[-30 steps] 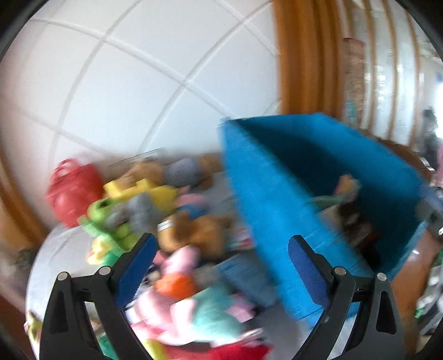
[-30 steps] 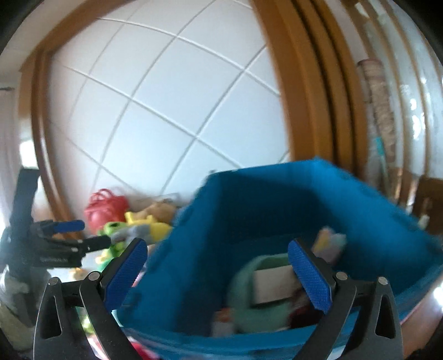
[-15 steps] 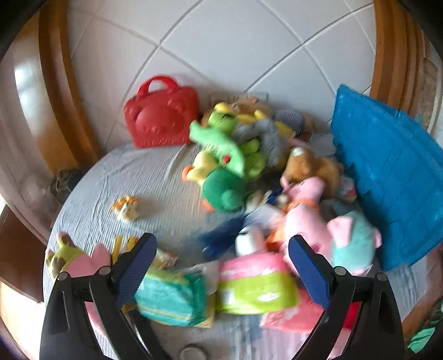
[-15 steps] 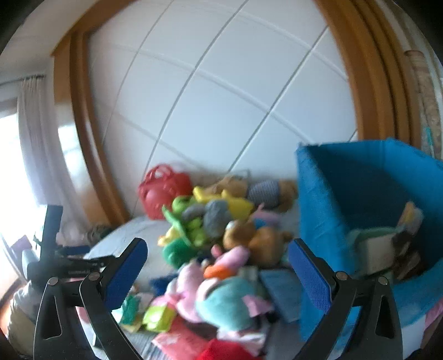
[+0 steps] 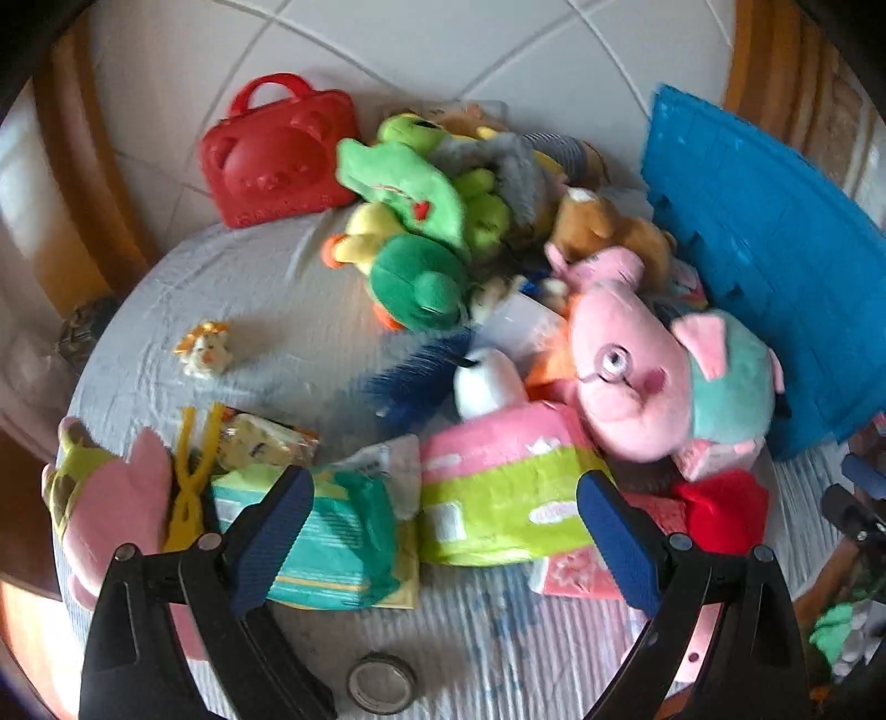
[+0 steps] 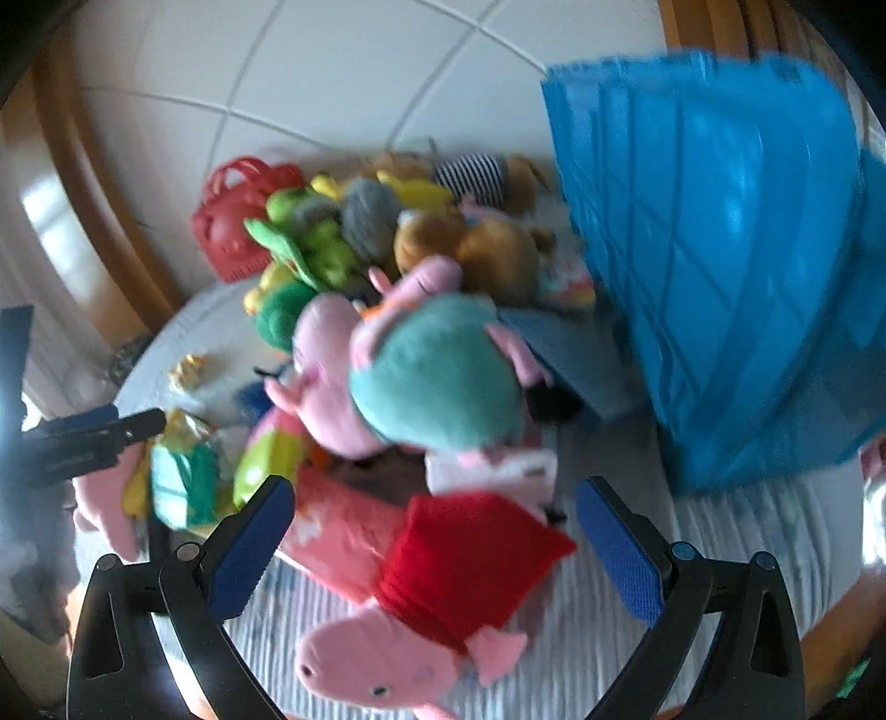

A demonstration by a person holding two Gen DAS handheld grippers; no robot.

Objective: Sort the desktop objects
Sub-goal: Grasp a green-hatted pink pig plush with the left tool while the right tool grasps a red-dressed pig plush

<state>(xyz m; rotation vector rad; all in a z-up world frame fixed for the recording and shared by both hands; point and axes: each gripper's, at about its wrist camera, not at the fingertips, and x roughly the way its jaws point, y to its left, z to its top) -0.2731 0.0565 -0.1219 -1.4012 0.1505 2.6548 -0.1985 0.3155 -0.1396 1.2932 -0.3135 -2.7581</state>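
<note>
With your right gripper (image 6: pixel 426 545) spread wide and holding nothing above the pink pig plush in the red dress (image 6: pixel 437 603) at lower centre, pinch its soft, light, squashy red body, while your left gripper (image 5: pixel 443 531) hangs open too.

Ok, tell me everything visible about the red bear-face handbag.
The red handbag looks like moulded plastic, with a raised bear face on its front and looped carry handles on top. It stands upright at the table's far edge against the white tiled wall, left of the plush pile. It appears shut; nothing grips it.
</note>
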